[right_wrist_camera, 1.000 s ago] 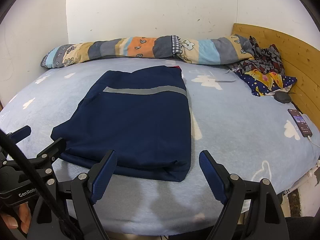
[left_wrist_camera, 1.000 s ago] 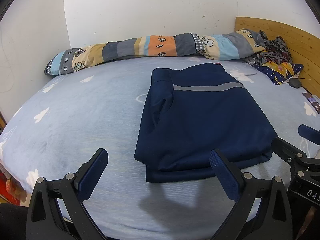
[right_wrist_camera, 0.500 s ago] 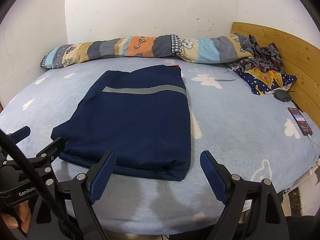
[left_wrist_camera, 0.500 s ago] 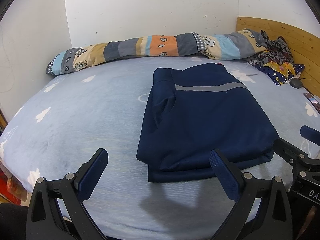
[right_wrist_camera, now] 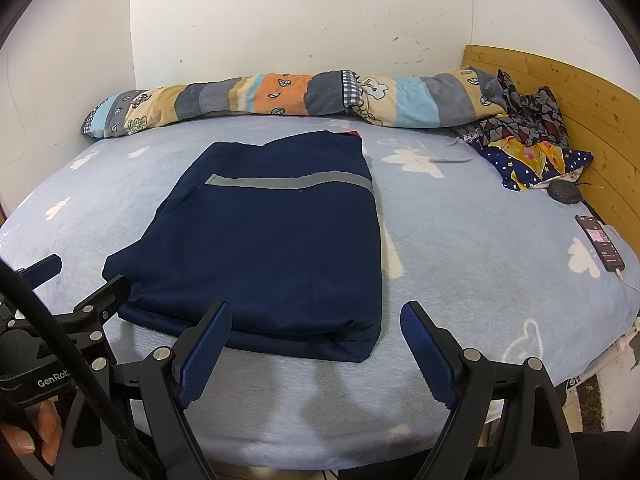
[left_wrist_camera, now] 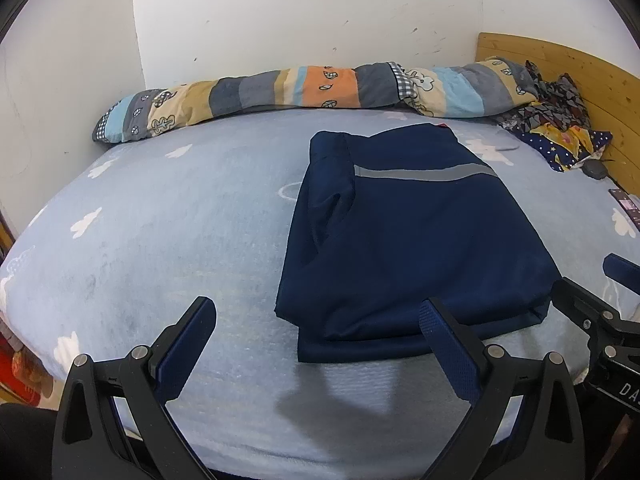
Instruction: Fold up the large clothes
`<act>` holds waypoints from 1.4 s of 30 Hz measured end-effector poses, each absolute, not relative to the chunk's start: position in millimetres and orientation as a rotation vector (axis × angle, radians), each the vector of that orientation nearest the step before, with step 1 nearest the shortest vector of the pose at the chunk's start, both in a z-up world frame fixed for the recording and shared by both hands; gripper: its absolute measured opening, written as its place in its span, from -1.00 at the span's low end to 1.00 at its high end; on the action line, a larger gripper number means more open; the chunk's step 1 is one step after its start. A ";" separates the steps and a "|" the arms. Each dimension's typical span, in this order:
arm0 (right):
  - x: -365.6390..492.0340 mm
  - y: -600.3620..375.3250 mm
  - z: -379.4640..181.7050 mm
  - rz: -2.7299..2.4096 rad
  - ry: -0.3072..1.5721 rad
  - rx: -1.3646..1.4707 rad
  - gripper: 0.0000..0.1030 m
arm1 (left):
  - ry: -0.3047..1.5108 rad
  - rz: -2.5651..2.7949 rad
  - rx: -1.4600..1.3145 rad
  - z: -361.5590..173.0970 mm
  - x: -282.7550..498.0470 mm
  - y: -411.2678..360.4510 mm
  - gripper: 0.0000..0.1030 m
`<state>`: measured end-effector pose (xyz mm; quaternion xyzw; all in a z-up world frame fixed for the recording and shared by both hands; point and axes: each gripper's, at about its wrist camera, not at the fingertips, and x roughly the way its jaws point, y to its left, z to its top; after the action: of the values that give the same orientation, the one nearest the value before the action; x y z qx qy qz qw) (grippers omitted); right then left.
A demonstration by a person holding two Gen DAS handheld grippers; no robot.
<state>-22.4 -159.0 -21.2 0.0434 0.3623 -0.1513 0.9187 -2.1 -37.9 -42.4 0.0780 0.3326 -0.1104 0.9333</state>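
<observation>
A navy garment (right_wrist_camera: 272, 248) with a grey stripe lies folded into a flat rectangle at the centre of the bed (right_wrist_camera: 460, 264), its near edge just beyond both grippers. The left gripper (left_wrist_camera: 316, 344) and right gripper (right_wrist_camera: 316, 344) hover spread wide, holding nothing. The fold looks nearly finished; a further fold would call for pinching the near corners.
</observation>
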 end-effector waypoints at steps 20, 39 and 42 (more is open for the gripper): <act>-20.1 -158.9 -21.9 -0.355 0.762 0.022 0.75 | 0.647 -0.189 0.183 -32.8 0.4 -35.3 1.00; -21.2 -157.4 -20.4 -0.373 0.754 0.019 0.75 | 0.614 -0.176 0.280 -10.9 -3.9 -47.2 1.00; -21.9 -158.1 -20.1 -0.374 0.753 0.025 0.75 | 0.671 -0.170 0.325 -7.6 0.9 -52.3 1.00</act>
<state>-21.9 -158.1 -20.1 0.0120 0.3654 -0.1816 0.9129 0.9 -52.3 -7.6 0.1587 0.3274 -0.0831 0.9277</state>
